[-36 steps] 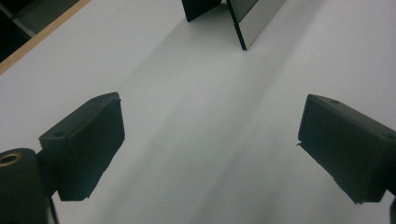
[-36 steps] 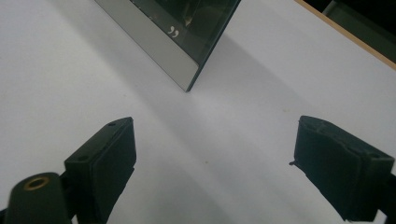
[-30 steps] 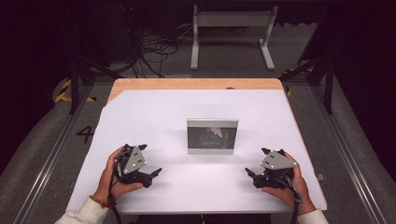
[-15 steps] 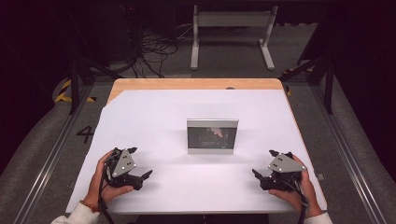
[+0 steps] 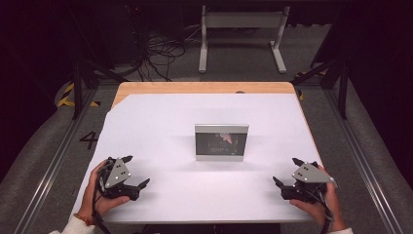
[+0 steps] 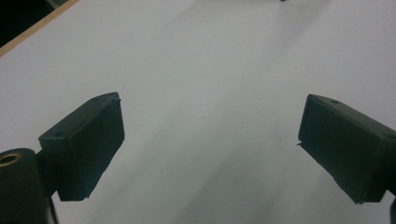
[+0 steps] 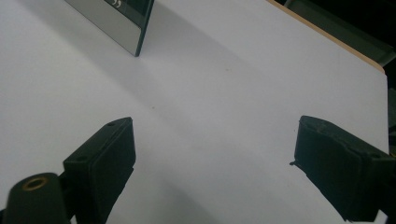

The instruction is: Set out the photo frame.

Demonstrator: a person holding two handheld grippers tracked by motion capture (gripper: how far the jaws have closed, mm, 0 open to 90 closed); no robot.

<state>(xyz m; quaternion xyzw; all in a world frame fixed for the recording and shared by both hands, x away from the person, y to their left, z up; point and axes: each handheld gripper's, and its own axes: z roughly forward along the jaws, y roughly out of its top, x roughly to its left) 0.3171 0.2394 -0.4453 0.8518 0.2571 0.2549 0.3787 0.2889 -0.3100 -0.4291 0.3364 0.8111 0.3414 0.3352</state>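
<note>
Table under white sheet, wooden edge showing at far side. Mirror-like metal frame standing upright mid-table, well apart from both grippers. Left gripper sitting at near left corner in a hand, jaws wide apart, holding nothing, bare sheet between them in left gripper view. Right gripper sitting at near right corner, jaws likewise spread, gripping nothing; frame's edge showing top left in right gripper view. Grey floor around, cables and metal stand lying beyond, dark room behind.
</note>
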